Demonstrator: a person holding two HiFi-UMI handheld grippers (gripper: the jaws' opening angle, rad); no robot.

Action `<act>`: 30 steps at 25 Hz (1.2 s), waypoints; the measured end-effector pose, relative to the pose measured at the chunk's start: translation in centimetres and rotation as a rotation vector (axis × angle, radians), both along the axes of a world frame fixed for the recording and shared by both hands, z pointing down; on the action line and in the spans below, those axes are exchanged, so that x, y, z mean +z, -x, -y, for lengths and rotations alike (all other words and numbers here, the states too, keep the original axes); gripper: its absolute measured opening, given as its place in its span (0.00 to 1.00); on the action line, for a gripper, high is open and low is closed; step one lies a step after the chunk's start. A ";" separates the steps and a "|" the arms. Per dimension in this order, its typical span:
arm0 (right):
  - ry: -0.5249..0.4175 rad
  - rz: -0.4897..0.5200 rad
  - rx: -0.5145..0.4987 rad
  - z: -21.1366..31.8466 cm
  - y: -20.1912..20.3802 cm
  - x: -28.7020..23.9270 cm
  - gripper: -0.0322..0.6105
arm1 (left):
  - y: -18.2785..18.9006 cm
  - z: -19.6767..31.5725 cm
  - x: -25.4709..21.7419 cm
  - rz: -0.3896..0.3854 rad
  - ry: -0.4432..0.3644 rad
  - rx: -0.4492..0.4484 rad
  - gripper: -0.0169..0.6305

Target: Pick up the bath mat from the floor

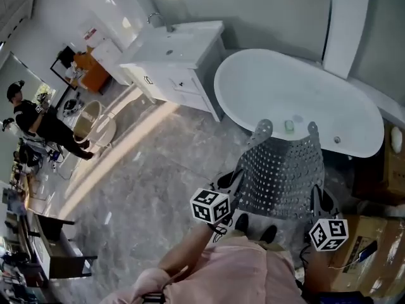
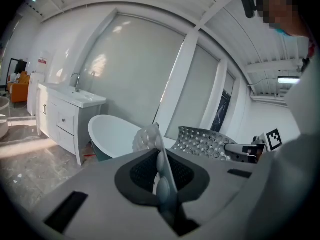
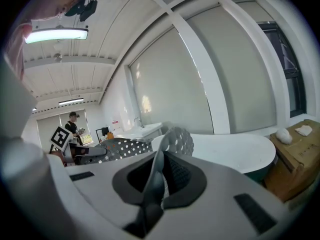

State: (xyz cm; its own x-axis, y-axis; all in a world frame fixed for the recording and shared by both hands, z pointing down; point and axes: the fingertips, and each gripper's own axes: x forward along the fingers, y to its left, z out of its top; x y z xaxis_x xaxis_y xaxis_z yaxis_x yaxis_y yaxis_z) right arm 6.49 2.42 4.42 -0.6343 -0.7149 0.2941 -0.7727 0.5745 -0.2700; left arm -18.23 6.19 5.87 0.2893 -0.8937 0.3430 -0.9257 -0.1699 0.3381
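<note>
The bath mat (image 1: 281, 170), grey rubber with rows of small holes, hangs off the floor, stretched between my two grippers in front of the bathtub. My left gripper (image 1: 230, 183) is shut on its left edge, and my right gripper (image 1: 316, 199) is shut on its right edge. In the left gripper view the mat's edge (image 2: 161, 156) runs pinched between the jaws, and the rest of the mat (image 2: 202, 141) spreads to the right. In the right gripper view the mat's other edge (image 3: 156, 174) sits clamped, with the sheet (image 3: 122, 146) spreading left.
A white bathtub (image 1: 297, 100) stands just beyond the mat. A white vanity with a sink (image 1: 177, 59) is to its left. Cardboard boxes (image 1: 373, 246) sit at the right. A person (image 1: 38, 122) and a round seat (image 1: 92, 125) are far left on the marble floor (image 1: 145, 189).
</note>
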 end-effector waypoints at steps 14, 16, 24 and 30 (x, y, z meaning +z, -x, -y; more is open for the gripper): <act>-0.040 -0.032 0.099 3.2 -0.1 -1.7 0.09 | 6.5 2.3 -3.1 0.062 -0.072 -0.042 0.08; -0.042 -0.039 0.114 3.2 -1.0 -1.7 0.09 | 6.4 2.7 -3.2 0.075 -0.079 -0.036 0.08; -0.061 -0.076 0.158 3.2 -2.7 -2.7 0.09 | 7.1 2.8 -4.2 0.127 -0.087 -0.045 0.08; -0.061 -0.072 0.158 2.9 -2.4 -3.4 0.09 | 7.0 2.9 -3.9 0.111 -0.084 -0.050 0.08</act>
State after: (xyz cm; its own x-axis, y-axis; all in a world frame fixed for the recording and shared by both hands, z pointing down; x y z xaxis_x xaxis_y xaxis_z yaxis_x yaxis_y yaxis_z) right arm 8.91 -0.52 1.05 -0.4916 -0.8218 0.2880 -0.8707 0.4580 -0.1791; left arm -25.25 3.30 1.98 0.2077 -0.9329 0.2941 -0.9646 -0.1455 0.2197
